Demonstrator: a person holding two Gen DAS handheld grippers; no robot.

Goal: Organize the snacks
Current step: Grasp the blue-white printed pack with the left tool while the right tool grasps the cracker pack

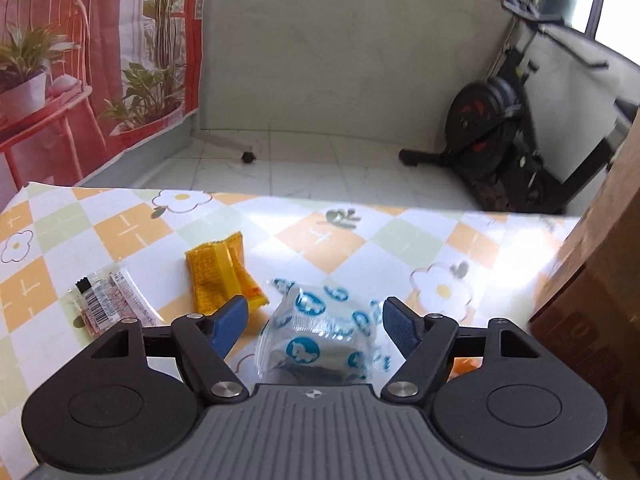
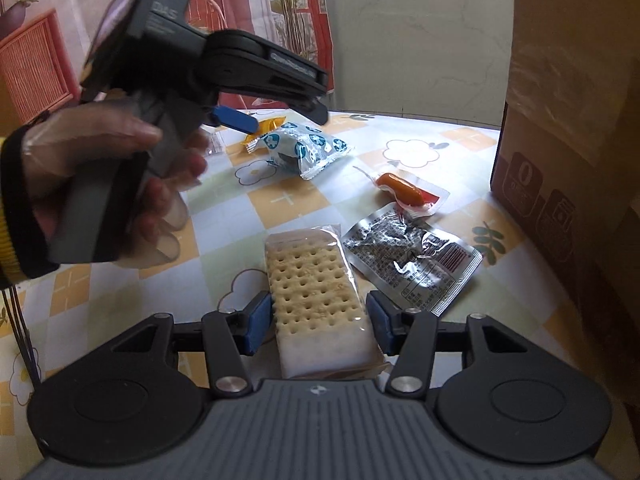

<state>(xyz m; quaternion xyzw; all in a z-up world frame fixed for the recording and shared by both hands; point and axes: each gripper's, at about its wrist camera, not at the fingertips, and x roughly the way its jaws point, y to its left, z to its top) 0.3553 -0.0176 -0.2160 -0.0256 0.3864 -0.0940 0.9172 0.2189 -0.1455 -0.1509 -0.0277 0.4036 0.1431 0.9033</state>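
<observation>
In the left wrist view, a white packet with blue prints (image 1: 320,336) lies on the checked tablecloth between the blue pads of my left gripper (image 1: 315,320). A gap shows at the left pad, so the gripper is open around the packet. The right wrist view shows the same gripper (image 2: 288,122), held by a gloved hand (image 2: 120,184), hovering over that packet (image 2: 308,148). My right gripper (image 2: 319,320) is shut on a clear packet of crackers (image 2: 316,300), with both pads pressing on its long sides.
An orange packet (image 1: 222,280) and a clear barcoded packet (image 1: 104,304) lie left of the white one. A wrapped sausage (image 2: 400,186) and a silver foil packet (image 2: 412,264) lie ahead on the right. A cardboard box (image 2: 568,120) stands along the right edge. An exercise bike (image 1: 500,140) stands beyond the table.
</observation>
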